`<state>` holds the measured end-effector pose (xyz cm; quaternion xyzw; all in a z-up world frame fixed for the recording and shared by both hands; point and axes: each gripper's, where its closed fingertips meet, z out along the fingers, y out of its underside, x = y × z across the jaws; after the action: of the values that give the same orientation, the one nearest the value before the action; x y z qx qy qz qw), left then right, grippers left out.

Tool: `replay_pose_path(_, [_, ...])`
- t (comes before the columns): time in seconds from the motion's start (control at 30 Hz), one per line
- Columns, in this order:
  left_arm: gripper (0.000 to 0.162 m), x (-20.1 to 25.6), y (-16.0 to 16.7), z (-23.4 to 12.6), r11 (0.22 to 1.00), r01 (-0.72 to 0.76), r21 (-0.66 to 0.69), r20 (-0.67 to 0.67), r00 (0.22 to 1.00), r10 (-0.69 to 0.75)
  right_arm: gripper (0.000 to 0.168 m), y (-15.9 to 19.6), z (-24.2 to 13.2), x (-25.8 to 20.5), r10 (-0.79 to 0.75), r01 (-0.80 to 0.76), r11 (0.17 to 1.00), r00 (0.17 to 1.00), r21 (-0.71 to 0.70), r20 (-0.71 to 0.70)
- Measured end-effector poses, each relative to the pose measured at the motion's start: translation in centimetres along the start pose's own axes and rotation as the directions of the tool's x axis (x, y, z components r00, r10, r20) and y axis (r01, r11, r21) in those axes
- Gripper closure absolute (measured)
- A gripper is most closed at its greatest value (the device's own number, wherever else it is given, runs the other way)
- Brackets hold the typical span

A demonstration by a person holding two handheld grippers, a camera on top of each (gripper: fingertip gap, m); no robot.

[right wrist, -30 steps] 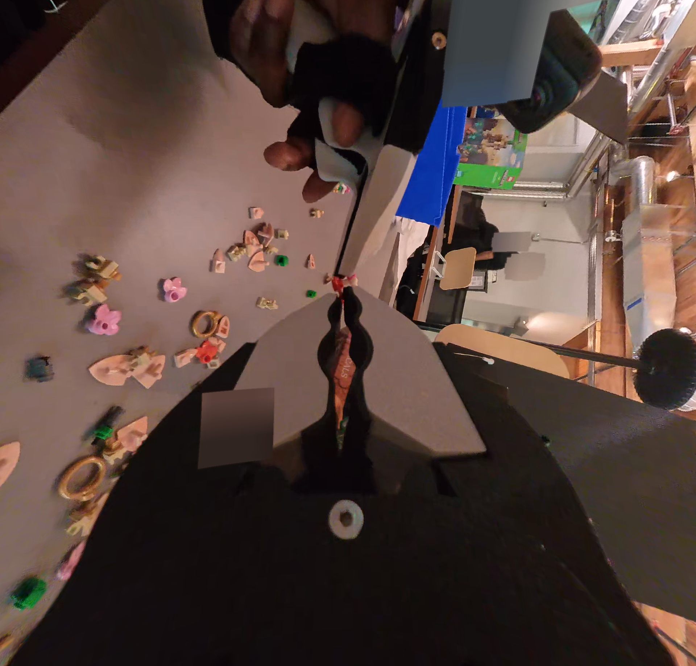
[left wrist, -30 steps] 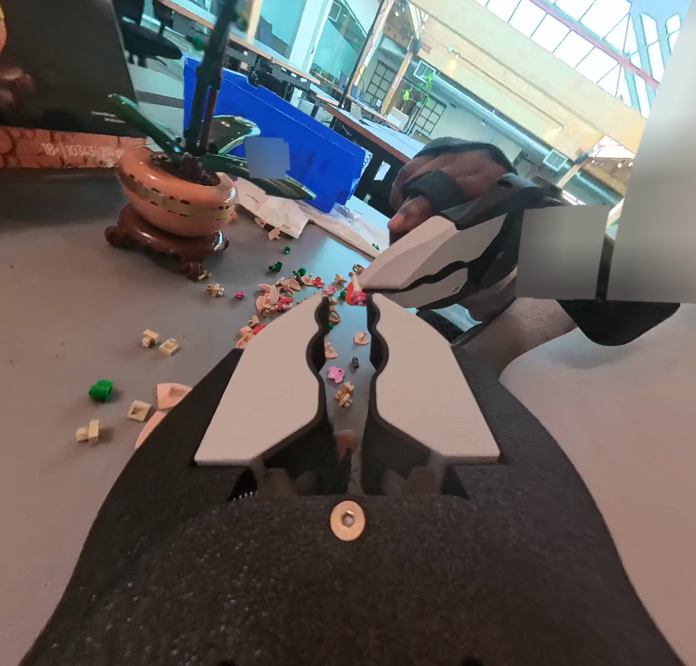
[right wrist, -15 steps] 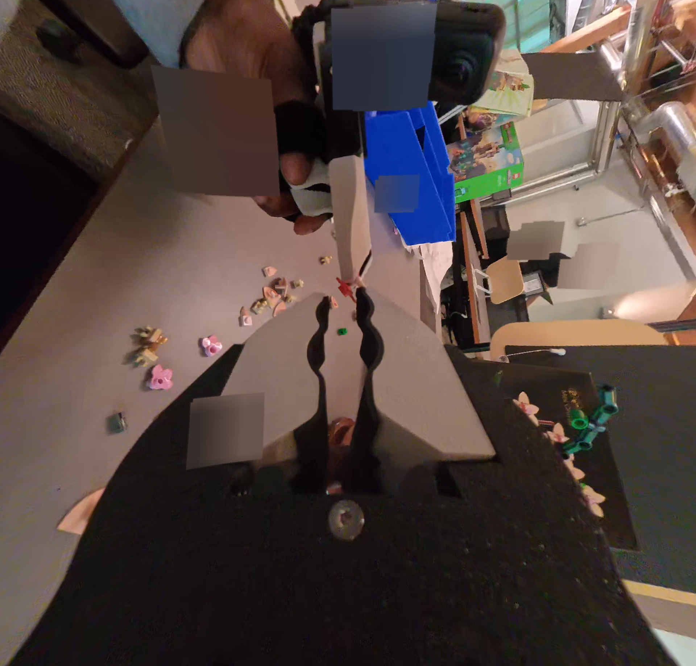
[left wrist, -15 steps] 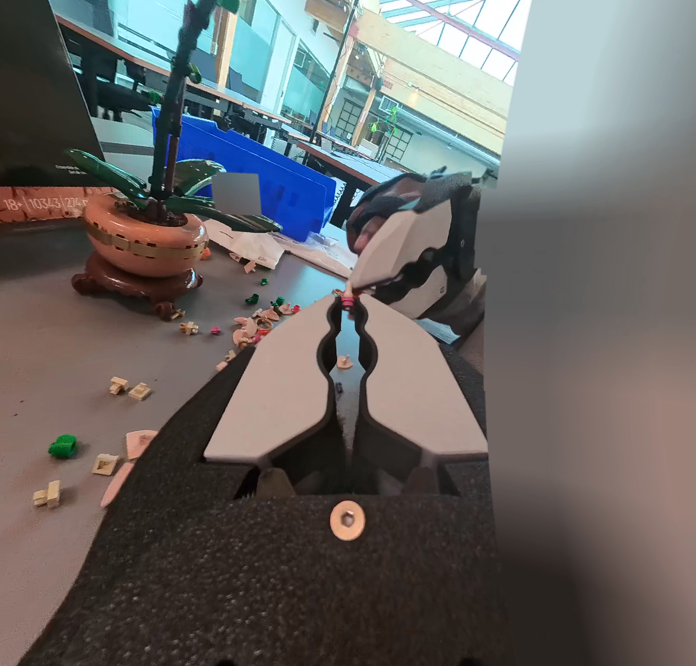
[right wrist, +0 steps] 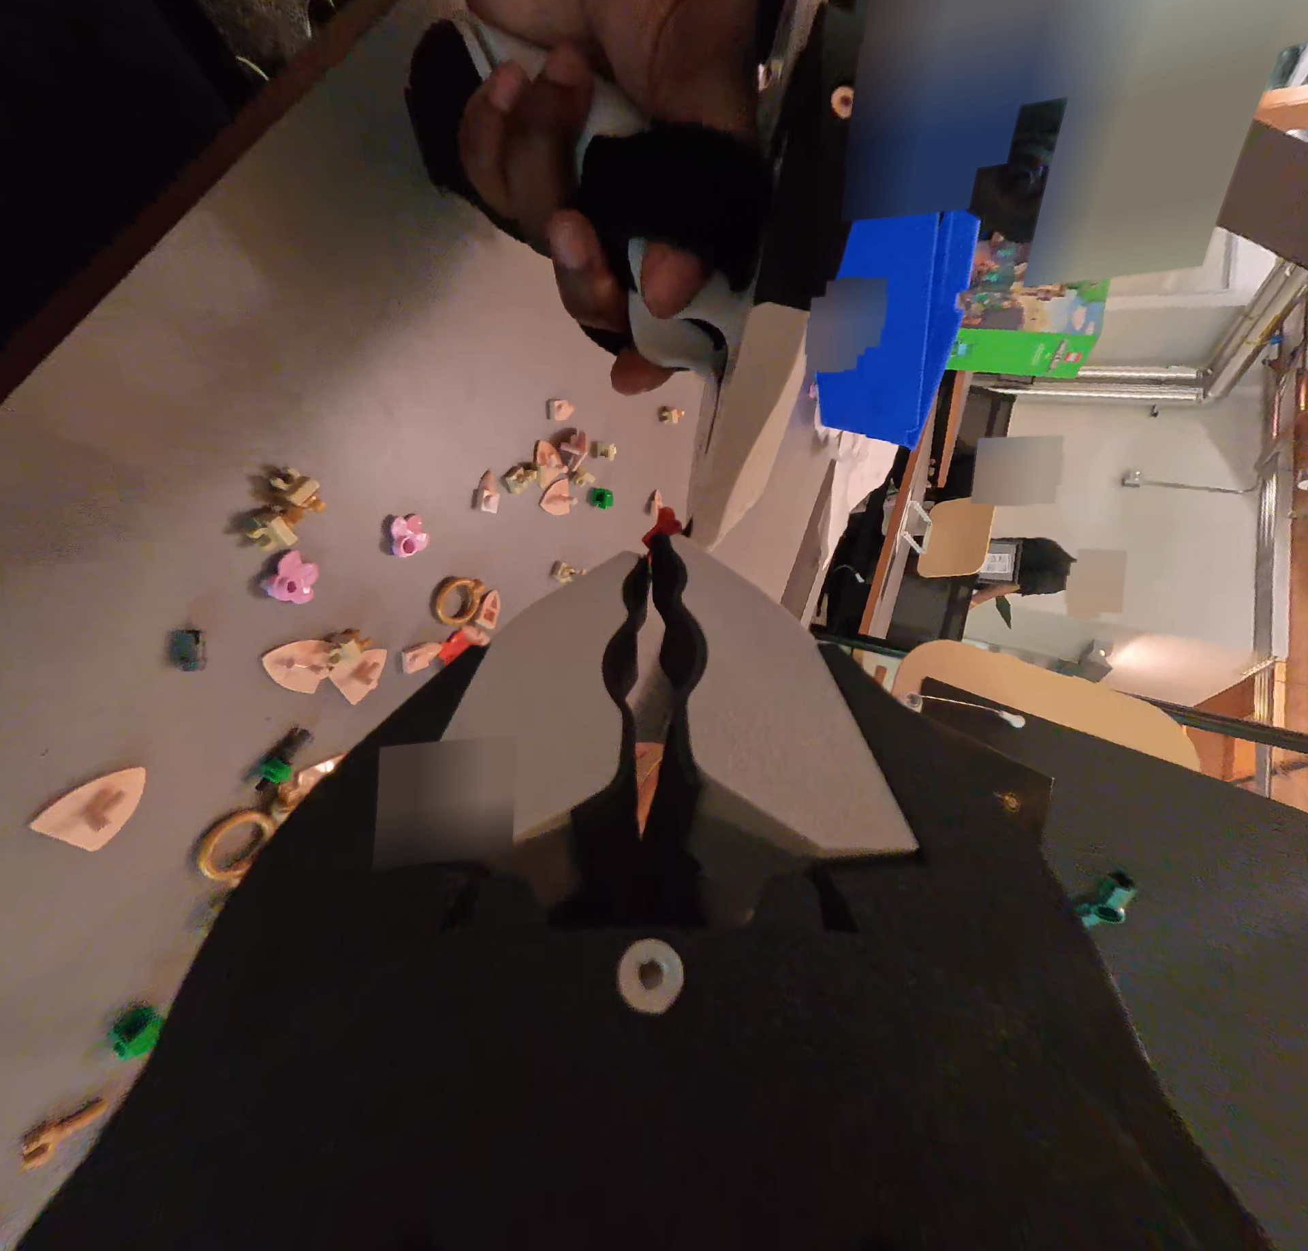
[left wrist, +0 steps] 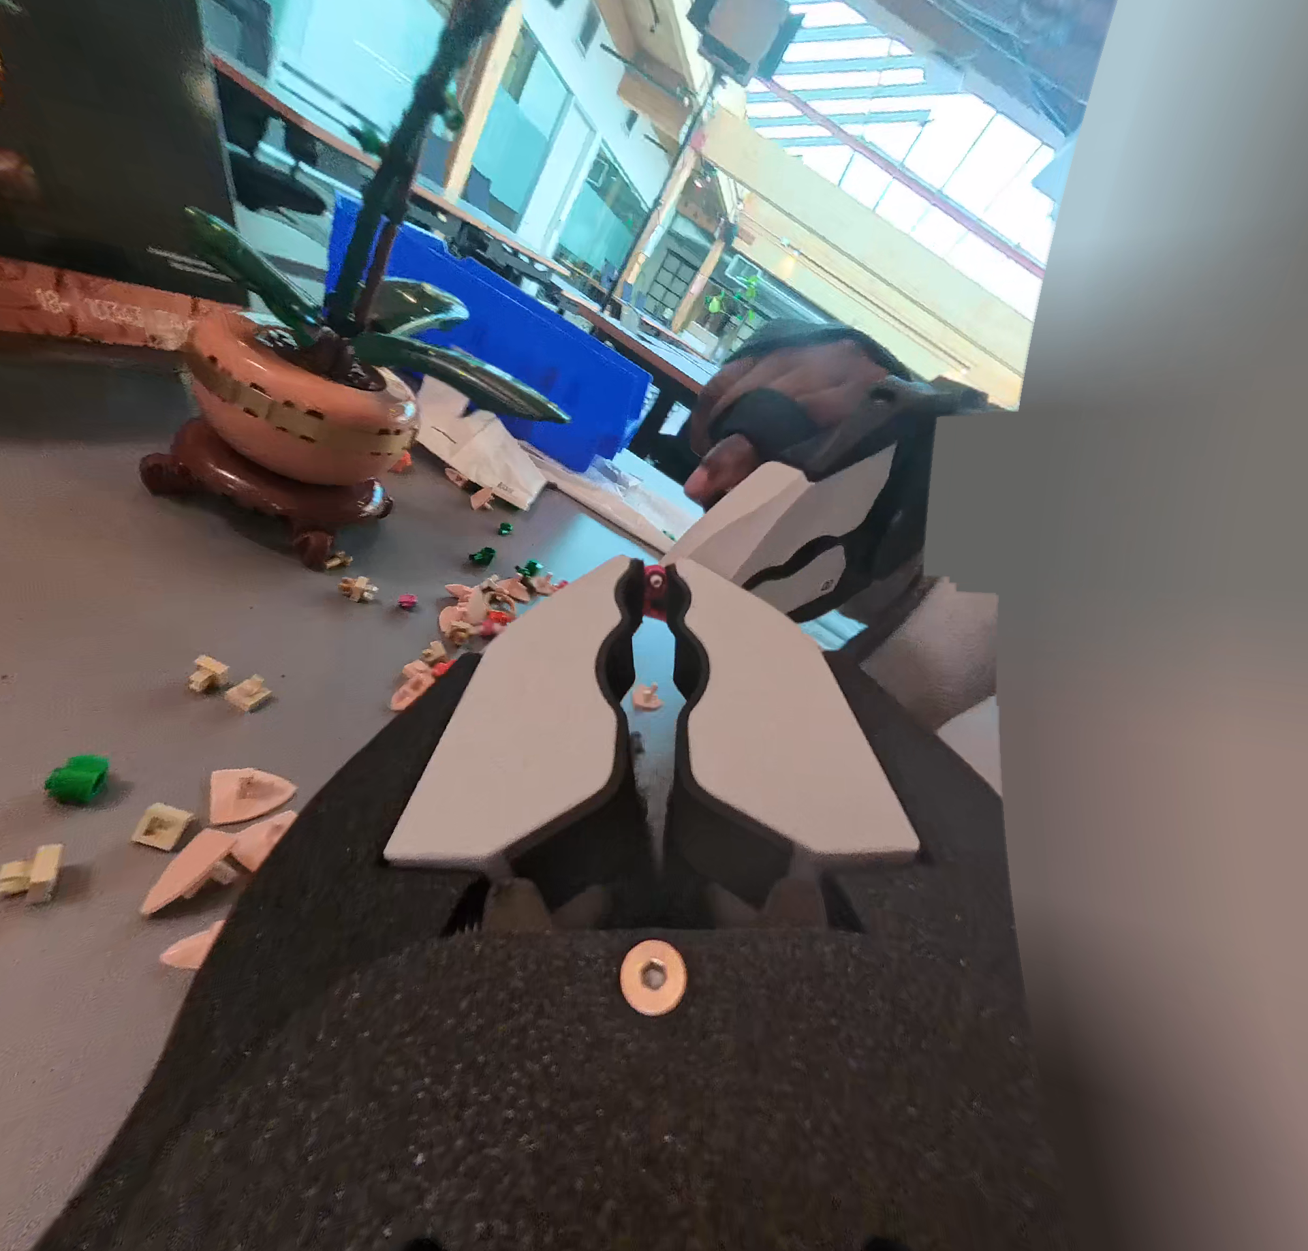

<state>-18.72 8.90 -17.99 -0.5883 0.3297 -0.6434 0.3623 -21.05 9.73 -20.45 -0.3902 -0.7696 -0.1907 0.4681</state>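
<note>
Red brick piece (left wrist: 655, 590) pinched in both grippers' closed jaws above scattered bricks (left wrist: 212, 835), beside potted orchid (left wrist: 297, 403).

Grey table (left wrist: 120, 580) strewn with small toy bricks (left wrist: 244, 693), pink petal pieces (left wrist: 248, 789), a potted brick plant (left wrist: 297, 410).

A matt grey table (left wrist: 127, 615) carries small glossy plastic bricks (left wrist: 241, 799). Behind them stands a shiny, smooth plastic flower pot (left wrist: 297, 417), with a smooth blue plastic bin (left wrist: 538, 360) beyond it. Nearest, the left gripper (left wrist: 652, 580) has matt grey fingers (left wrist: 538, 714) on rough, grainy black housing.
</note>
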Motion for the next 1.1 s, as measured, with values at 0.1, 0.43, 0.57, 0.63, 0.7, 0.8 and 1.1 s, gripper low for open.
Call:
replay_pose_path(0.1, [0.158,0.4,-2.3,0.0,0.987,0.052,0.150,-0.070,0.997,-0.042,0.168,-0.4,1.2,-3.2,0.003,-0.003,1.000,0.982,0.001,0.189])
replay_pose_path(0.43, [0.157,-1.7,-6.9,-2.8,0.955,0.078,0.286,-0.032,0.997,-0.072,0.167,1.2,1.4,2.0,0.263,-0.256,0.965,0.944,0.061,-0.198])
replay_pose_path(0.57, [0.157,-1.4,-6.3,-2.4,0.933,0.200,0.299,-0.114,0.978,-0.173,0.143,0.9,-0.1,5.1,0.417,-0.374,0.905,0.870,0.200,-0.262])
replay_pose_path(0.63, [0.157,-0.9,-6.1,-2.0,0.926,0.236,0.295,-0.147,0.969,-0.200,0.143,0.8,-0.3,5.7,0.379,-0.332,0.922,0.875,0.197,-0.301])
replay_pose_path(0.7, [0.157,-0.5,-6.1,-1.7,0.913,0.279,0.297,-0.184,0.955,-0.232,0.148,0.6,0.0,5.7,0.307,-0.266,0.950,0.892,0.164,-0.331])
replay_pose_path(0.8, [0.157,-0.2,-5.8,-1.2,0.901,0.320,0.293,-0.210,0.941,-0.266,0.156,0.1,-0.1,5.9,0.226,-0.185,0.973,0.894,0.140,-0.386])
replay_pose_path(1.1, [0.145,0.7,-4.7,-0.7,0.947,0.270,0.174,-0.252,0.942,-0.222,0.167,0.2,-0.6,4.9,0.334,-0.282,0.933,0.910,0.225,-0.246])
